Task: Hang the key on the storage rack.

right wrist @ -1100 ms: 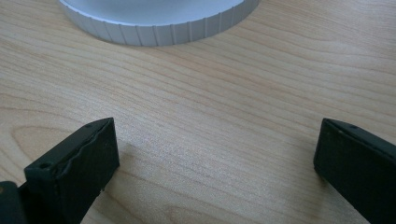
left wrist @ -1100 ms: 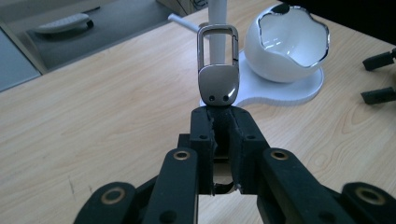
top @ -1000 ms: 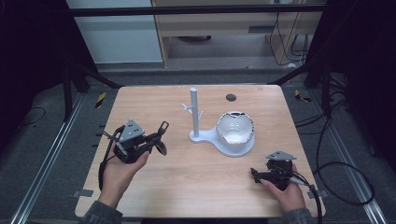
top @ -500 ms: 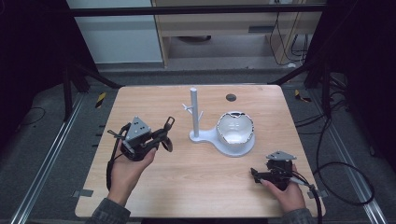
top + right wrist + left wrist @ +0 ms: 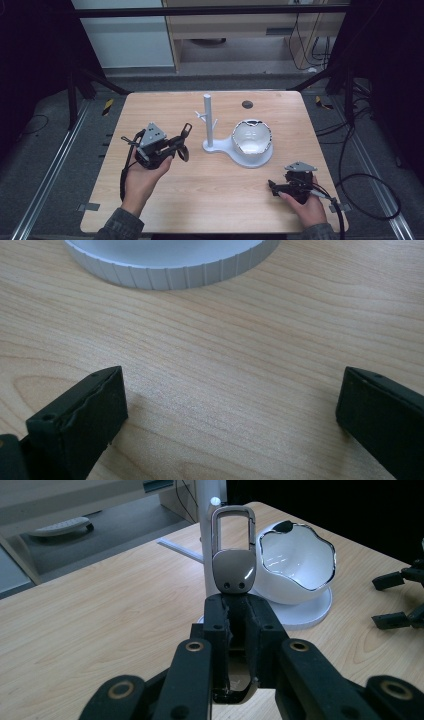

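High view: left gripper (image 5: pixel 182 141), clamping carabiner keychain (image 5: pixel 233 555), drifting closer toward white stand (image 5: pixel 208 122) than a second ago; hanging on peg looking imminent. Right gripper (image 5: pixel 276 187) resting on table (image 5: pixel 150 105), jaws apart, empty.

Light wooden table (image 5: pixel 150 107) on grey floor (image 5: pixel 45 160), pale cabinet (image 5: pixel 125 40) behind, dark surroundings, cables (image 5: pixel 370 175) at right

high view: looks forward and down from above the person's side, whole table (image 5: pixel 165 200) in frame, fairly far off
left gripper view: rides low, looks along its jaws toward the white stand (image 5: pixel 300 615), pretty near
right gripper view: right down at the wood, super close, stand's ribbed rim (image 5: pixel 170 275) at top
shared: the stand (image 5: pixel 250 159) and tabletop
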